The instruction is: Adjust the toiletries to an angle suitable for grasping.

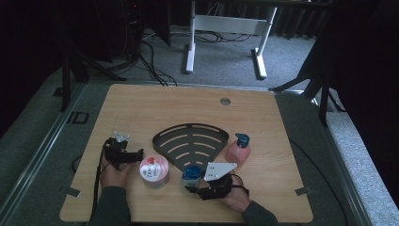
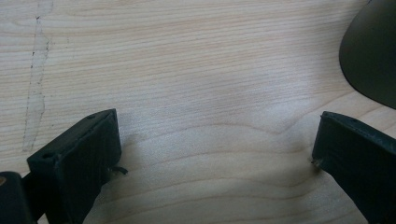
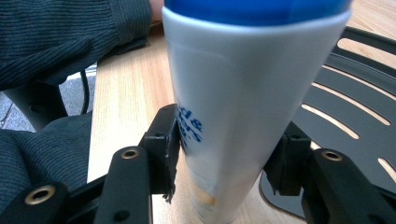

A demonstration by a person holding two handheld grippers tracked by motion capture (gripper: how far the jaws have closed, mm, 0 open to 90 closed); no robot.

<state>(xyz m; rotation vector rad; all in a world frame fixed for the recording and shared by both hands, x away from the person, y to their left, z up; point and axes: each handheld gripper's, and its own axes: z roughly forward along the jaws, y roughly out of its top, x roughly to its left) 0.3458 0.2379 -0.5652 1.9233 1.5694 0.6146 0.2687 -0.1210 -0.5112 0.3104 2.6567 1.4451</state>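
We see the wooden table (image 1: 141, 103) with a black slotted rack (image 1: 190, 141) mid-table. Our right gripper (image 1: 195, 184) pinches the white blue-capped bottle (image 3: 238, 93) between both jaws; its blue print is only partly readable. Our left gripper (image 2: 215, 158) hangs spread wide over bare wood, beside a pink-lidded tub (image 1: 154, 171).

White bottle (image 3: 233, 107) with blue cap (image 1: 191, 172), blue print on its side; stood upright on the table (image 1: 141, 108), at the near tip of the black slotted fan-shaped tray (image 1: 190, 141). It is clamped low down between two black jaws.
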